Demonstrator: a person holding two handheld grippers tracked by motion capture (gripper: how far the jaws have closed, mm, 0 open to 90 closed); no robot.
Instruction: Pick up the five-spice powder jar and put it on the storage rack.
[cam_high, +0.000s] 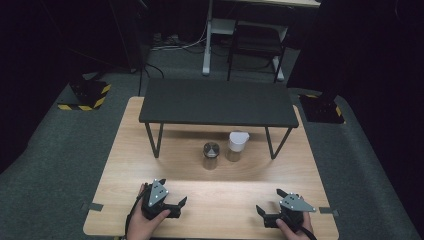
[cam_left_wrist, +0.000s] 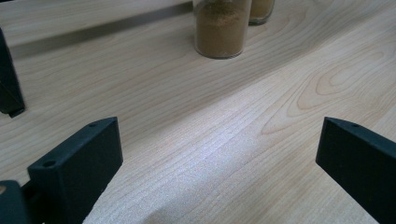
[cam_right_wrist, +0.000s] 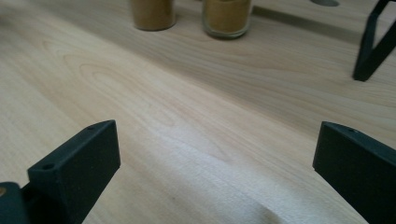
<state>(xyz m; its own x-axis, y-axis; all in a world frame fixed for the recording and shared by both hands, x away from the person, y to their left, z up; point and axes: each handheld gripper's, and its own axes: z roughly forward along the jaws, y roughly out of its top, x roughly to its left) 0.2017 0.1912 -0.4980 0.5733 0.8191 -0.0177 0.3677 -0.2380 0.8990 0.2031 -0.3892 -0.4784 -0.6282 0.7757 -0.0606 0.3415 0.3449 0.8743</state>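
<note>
Wooden surface (cam_high: 165, 200) carries two spice jars, metal-lidded jar (cam_high: 210, 155) and white-lidded jar (cam_high: 237, 146), beneath the black shelf (cam_high: 215, 102); we rest left tool (cam_high: 176, 206) and right tool (cam_high: 265, 214) spread, empty, well apart from them. Next, we judge, a reach forward

A light wooden table (cam_high: 150, 165) is seen on grey carpet (cam_high: 55, 150). A low black shelf (cam_high: 217, 102) on thin metal legs is set across its far half. Beyond it, a black chair (cam_high: 255, 42) and a white desk leg (cam_high: 207, 40) are placed. Yellow-and-black striped blocks (cam_high: 87, 95) are laid at both sides.
</note>
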